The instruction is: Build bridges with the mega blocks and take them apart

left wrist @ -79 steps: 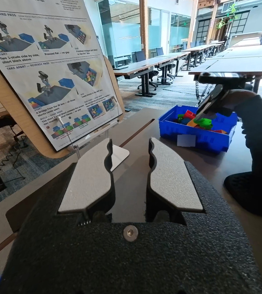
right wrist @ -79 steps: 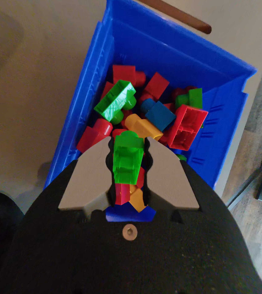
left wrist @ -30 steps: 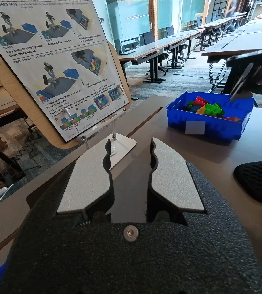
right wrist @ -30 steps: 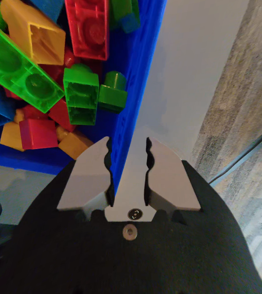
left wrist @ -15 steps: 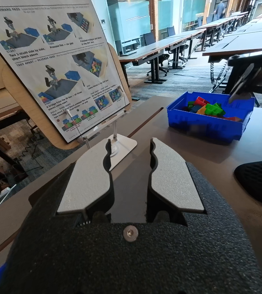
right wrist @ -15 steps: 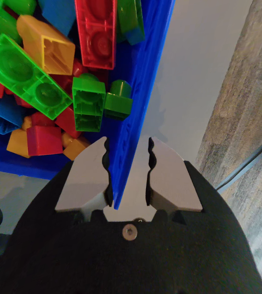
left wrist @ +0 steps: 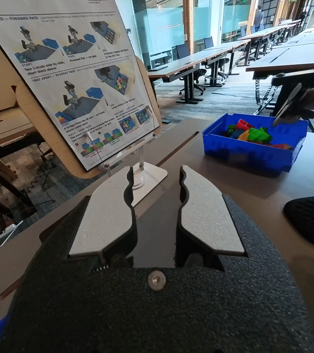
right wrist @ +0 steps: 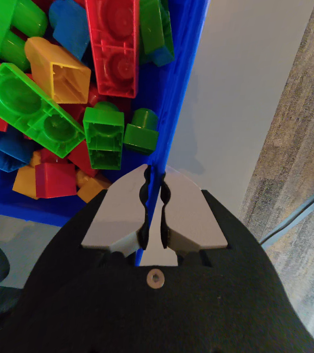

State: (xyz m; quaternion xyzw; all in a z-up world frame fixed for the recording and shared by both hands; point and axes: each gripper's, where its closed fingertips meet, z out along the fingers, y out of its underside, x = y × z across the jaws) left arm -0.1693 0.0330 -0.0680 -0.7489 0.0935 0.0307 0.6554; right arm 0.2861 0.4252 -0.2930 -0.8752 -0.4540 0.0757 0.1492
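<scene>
The right gripper [right wrist: 155, 172] is pinching the side wall of the blue plastic bin [right wrist: 173, 107], jaws nearly together, probably to drag or reposition it. Loose red, green, yellow and blue plastic mega blocks [right wrist: 56, 99] are piled inside at 10 o'clock. The left gripper [left wrist: 155, 177] is hovering wide and empty over the grey table [left wrist: 219, 183].

Blue bin [right wrist: 173, 107], packed with green, red, yellow and blue blocks [right wrist: 102, 137]. Grey table [left wrist: 205, 172], speckled grey carpet [right wrist: 295, 133].

One blue bin [right wrist: 173, 99]; two tongs; one instruction sheet [left wrist: 72, 80].
</scene>
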